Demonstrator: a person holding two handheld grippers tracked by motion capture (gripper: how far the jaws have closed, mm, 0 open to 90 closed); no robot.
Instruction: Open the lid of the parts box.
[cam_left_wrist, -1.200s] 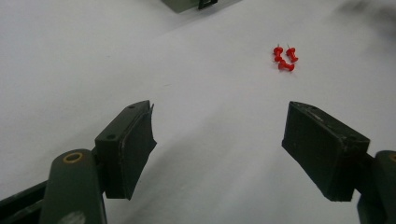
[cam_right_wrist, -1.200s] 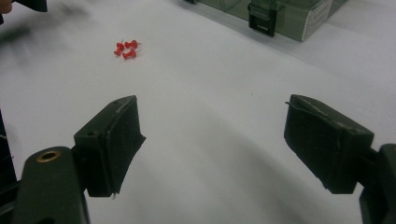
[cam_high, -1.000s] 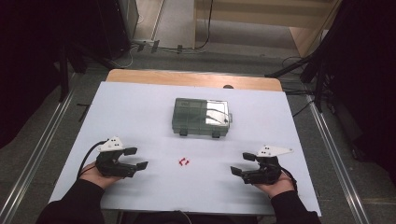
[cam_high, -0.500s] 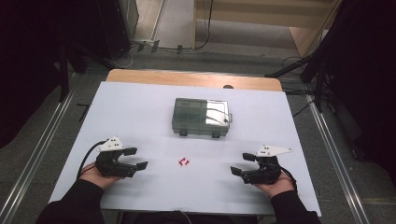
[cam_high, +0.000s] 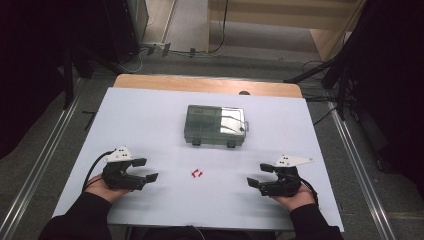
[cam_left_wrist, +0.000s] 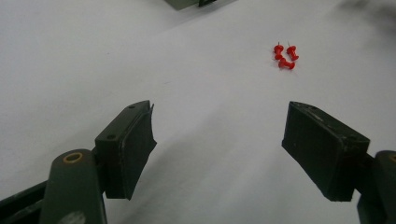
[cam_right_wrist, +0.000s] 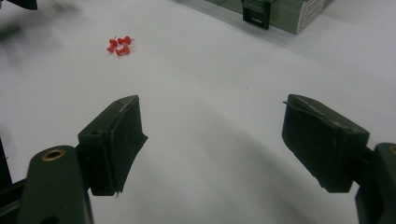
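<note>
Three red push pins (cam_high: 197, 173) lie in a small cluster on the white table top, midway between my two grippers. They appear ahead and to the right in the left gripper view (cam_left_wrist: 285, 55) and ahead to the left in the right gripper view (cam_right_wrist: 119, 45). A closed green-grey plastic case (cam_high: 215, 125) with two dark latches sits beyond them at the table's middle. My left gripper (cam_high: 145, 170) rests at the near left, open and empty (cam_left_wrist: 219, 149). At the near right, my right gripper (cam_high: 259, 176) is likewise open with nothing between its jaws (cam_right_wrist: 212, 144).
The white sheet (cam_high: 150, 120) covers a wooden table whose bare edge (cam_high: 200, 82) shows at the back. Metal rails (cam_high: 45, 160) run along the floor on both sides. Cables and dark stands lie on the floor behind the table.
</note>
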